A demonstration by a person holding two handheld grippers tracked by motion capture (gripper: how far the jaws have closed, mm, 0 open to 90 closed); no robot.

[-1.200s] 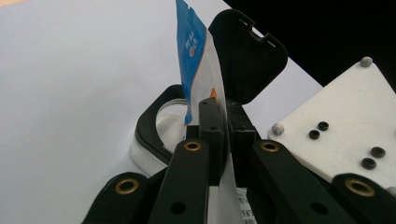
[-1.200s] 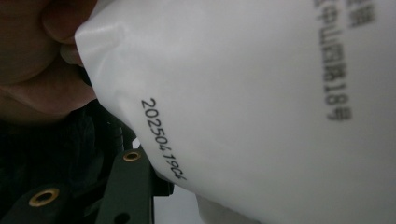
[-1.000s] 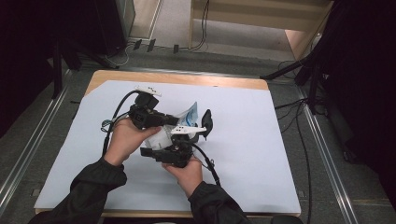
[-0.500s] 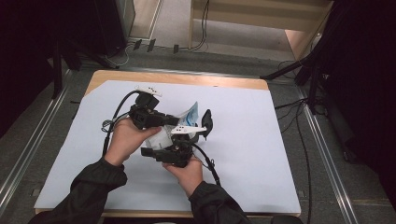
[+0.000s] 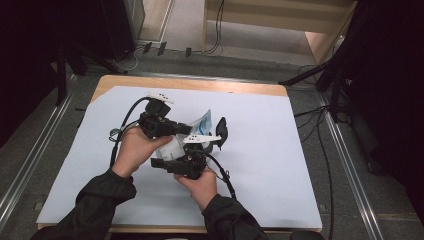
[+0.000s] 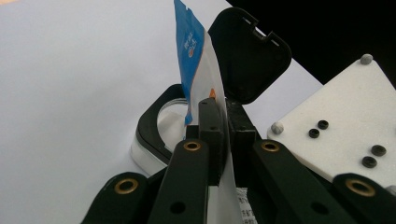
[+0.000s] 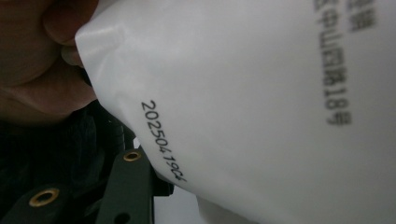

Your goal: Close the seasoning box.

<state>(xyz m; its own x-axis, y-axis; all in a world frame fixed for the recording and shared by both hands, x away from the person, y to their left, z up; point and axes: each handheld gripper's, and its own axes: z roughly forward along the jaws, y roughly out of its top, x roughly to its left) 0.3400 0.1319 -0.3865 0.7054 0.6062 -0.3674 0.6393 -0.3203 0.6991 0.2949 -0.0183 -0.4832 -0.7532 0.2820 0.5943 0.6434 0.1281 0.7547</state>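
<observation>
The left gripper is fully closed on the thin top edge of a white and blue pouch, held up above the middle of the table. The pouch looks light, soft and slippery, so a sealed edge is the safest place to pinch. The right gripper is about half open around the pouch body; I cannot tell if its pads press, because the pouch covers the jaws.

A wooden tabletop stands on a grey floor and carries a large pale sheet that covers nearly all of it. Bare wood shows as a strip along the far edge. Black cables lie on the floor just beside the tabletop.
</observation>
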